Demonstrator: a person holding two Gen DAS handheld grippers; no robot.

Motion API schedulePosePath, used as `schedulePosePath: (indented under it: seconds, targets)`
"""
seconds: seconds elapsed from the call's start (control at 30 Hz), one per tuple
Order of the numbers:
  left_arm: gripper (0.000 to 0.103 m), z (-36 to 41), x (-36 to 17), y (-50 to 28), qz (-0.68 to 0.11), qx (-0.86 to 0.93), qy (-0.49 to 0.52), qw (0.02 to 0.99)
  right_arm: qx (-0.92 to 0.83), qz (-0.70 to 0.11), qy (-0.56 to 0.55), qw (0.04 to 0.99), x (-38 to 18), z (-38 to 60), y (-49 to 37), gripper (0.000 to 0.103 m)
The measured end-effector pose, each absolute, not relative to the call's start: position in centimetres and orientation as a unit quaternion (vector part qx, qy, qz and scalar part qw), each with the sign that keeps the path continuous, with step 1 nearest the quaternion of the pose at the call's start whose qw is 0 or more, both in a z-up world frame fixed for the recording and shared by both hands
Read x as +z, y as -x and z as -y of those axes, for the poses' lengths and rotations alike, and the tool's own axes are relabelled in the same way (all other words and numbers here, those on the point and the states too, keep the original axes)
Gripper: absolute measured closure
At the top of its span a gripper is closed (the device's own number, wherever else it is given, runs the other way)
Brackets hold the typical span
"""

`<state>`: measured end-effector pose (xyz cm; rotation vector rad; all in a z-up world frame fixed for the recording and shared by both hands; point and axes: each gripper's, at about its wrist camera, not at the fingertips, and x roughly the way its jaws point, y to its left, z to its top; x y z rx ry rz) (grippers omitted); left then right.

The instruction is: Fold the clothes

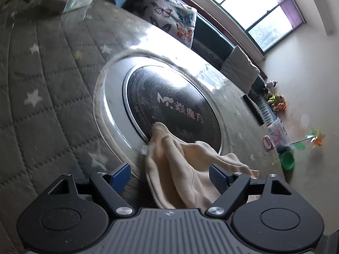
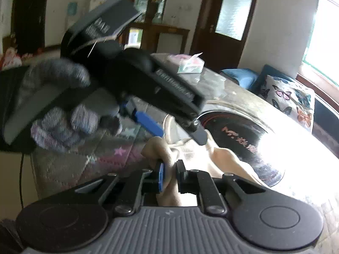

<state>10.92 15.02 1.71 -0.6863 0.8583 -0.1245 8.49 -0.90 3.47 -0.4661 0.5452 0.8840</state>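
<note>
Garment (image 1: 182, 169) was a peach cloth, bunched and creased, lying partly on the dark round plate (image 1: 173, 108) set into the glass-topped surface (image 1: 211, 67), partly trailing toward the cameras. No flat panel, no clean crease line visible, so folding looked barely begun, more like the spread-out or pick-up phase.

Left tongs (image 1: 170, 174) stood spread wide, cloth running between the pads but neither pad pressing it; nothing gripped. Right tongs (image 2: 170, 174) were pressed nearly together on a bunched edge of the garment, pinching it. In the right wrist view the left tongs hovered just above the same cloth, held by a gloved hand (image 2: 63, 114).

Judgement: one corner secured, second grip not yet made. Left to do: grab the other edge, pull the cloth flat, then all the folds. Blur in the right view made fabric edges hard to trace. Butterfly cushion (image 1: 171, 19) and a small packet (image 1: 78, 0) sat well apart from the work.
</note>
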Motion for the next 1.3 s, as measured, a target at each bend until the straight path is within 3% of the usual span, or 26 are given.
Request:
schedulePosePath:
  seconds: [0.13, 0.23, 0.3, 0.4, 0.5, 1.3]
  targets:
    - [0.024, -14.3, 1.3, -11.1, -0.418, -0.076, 0.369, 0.826, 0.416, -0.253, 0.201, 0.85, 4.2, 2.2, -8.6, 0.093]
    - [0.041, -13.7, 0.9, -11.4, -0.427, -0.082, 0.391, 0.811, 0.417, -0.254, 0.193, 0.851, 4.3, 2.4, -8.9, 0.093]
    - [0.068, -13.6, 0.6, -11.6, -0.432, -0.081, 0.4, 0.804, 0.42, -0.255, 0.189, 0.85, 4.3, 2.6, -8.9, 0.093]
    - [0.081, -13.8, 0.4, -11.6, -0.434, -0.071, 0.399, 0.805, 0.422, -0.254, 0.186, 0.85, 4.3, 2.8, -8.8, 0.09]
    - [0.081, -14.1, 0.4, -11.4, -0.434, -0.066, 0.396, 0.807, 0.42, -0.259, 0.171, 0.853, 4.4, 3.9, -8.8, 0.084]
    - [0.081, -13.1, 0.8, -11.4, -0.434, -0.059, 0.346, 0.83, 0.173, -0.351, -0.026, 0.92, -0.1, 21.2, -17.8, 0.082]
